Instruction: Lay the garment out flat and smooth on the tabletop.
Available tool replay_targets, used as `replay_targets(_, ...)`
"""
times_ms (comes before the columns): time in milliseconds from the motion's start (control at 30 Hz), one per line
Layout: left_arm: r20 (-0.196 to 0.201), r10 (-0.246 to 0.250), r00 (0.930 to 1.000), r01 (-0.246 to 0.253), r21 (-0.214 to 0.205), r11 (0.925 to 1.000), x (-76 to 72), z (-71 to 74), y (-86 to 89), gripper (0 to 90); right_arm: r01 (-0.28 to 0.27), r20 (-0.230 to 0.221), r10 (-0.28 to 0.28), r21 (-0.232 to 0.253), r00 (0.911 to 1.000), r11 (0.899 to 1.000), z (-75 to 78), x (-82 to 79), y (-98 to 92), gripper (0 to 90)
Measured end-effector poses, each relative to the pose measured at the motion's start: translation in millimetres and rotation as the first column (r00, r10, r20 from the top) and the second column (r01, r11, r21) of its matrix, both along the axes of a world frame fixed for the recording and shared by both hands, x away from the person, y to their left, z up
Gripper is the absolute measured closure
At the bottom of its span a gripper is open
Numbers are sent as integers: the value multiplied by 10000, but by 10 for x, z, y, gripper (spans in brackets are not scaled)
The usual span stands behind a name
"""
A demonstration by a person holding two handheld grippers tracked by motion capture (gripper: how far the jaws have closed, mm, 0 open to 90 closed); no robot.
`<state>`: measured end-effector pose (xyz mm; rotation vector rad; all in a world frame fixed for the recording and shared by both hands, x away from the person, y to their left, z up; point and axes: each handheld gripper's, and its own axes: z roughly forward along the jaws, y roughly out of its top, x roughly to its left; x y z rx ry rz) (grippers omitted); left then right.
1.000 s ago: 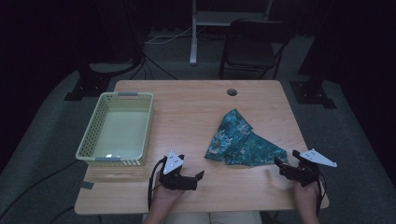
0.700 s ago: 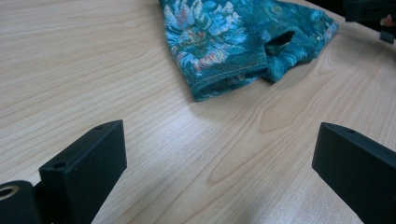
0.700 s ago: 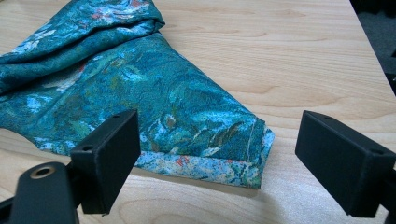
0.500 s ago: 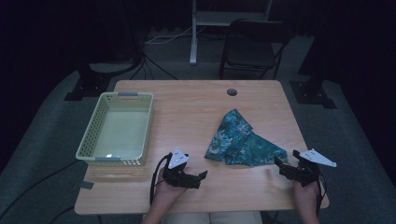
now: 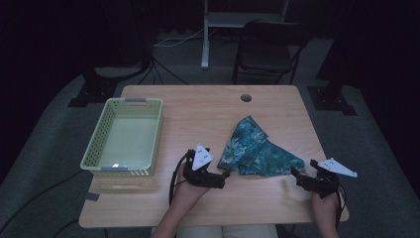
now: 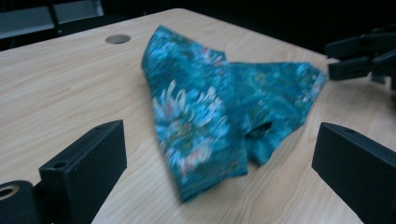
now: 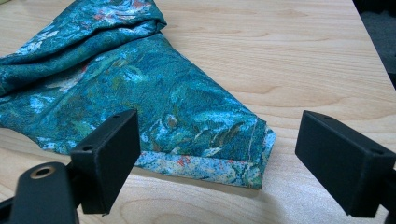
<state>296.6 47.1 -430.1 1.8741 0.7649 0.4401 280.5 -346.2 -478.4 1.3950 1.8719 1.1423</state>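
Right now both grippers sit low at the near edge of the wooden table point(image 5: 208, 111), one on each side of a teal flowered cloth point(image 5: 257, 151), and neither has hold of it. Seen from above, the cloth lies crumpled into a rough triangle right of the table's middle, at about four o'clock from the centre, with one point reaching up toward the small round hole point(image 5: 246, 97) at twelve o'clock and another stretching out toward the right-hand edge.

The left gripper point(image 5: 224, 174) rests at the cloth's seven o'clock, its tips just beside the near-left corner of the fabric. Its own view shows the jaws spread wide, the cloth point(image 6: 210, 112) lying on the wood ahead of them and between their lines, with bare table separating the pads from the hem.

The right gripper point(image 5: 295, 174) is at the cloth's four o'clock, aimed at the outer corner. Its jaws are spread wide as well; in its own view the folded, hemmed corner point(image 7: 205, 140) lies between them, close to the left jaw, though whether that pad actually touches the fabric I cannot tell.

Over at nine o'clock on the table stands a pale green plastic basket point(image 5: 153, 136), well apart from the cloth.
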Motion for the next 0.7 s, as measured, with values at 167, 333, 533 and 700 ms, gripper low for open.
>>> replay_targets(167, -98, -299, 9995, 299, -52, 9995, 89, 81, -139, 36, -38, -7, 38, 8, 10000, 10000, -1, 2, -1, 133)
replay_targets(333, -183, -619, 9979, 620, 54, 9981, 183, 143, -321, 36, -59, -4, 59, 24, 10000, 10000, -1, 2, -3, 134)
replay_targets(533, -229, -999, 9947, 1007, 393, 9941, 311, 171, -571, 53, -87, -15, 87, 31, 10000, 10000, -2, 4, -3, 133)
replay_targets(700, -212, -1051, 9942, 1060, 469, 9933, 410, 181, -713, 54, -113, -52, 113, 2, 9999, 9999, -1, 4, 0, 134)
